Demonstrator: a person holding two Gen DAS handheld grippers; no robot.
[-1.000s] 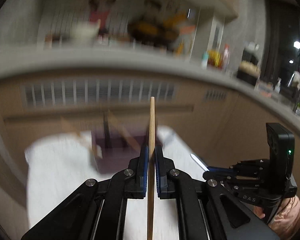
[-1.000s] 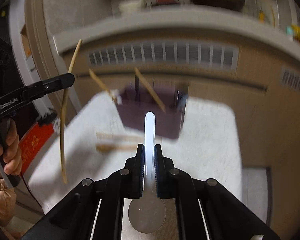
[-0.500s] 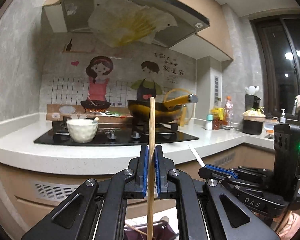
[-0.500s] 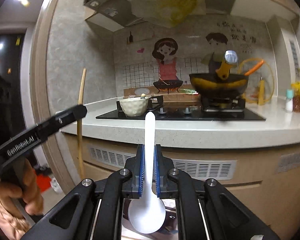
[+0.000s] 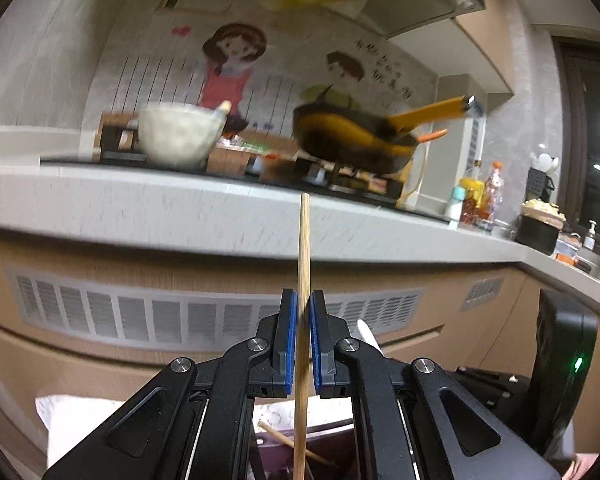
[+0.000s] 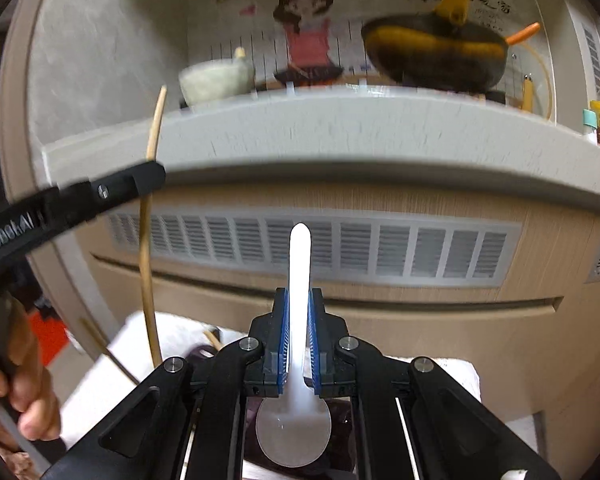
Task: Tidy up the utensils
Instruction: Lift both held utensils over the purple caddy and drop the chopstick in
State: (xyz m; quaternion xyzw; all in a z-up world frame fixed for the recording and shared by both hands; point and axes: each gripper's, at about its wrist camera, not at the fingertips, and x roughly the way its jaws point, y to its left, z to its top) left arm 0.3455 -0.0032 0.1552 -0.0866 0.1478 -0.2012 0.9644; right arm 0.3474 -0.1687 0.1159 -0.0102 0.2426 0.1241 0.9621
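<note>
Kitchen counter and stove fill the background; below lies a white cloth with a dark purple holder. Left gripper is clamped on one upright chopstick — right gripper on one white spoon, bowl down over the holder. Lower each vertically before releasing. Counted: one spoon, three chopsticks visible — one held, one in the holder, one on the cloth

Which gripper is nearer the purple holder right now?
Hard to call; neither clearly. The left gripper holds a chopstick above the purple holder; the right gripper holds a white spoon above it too.
</note>
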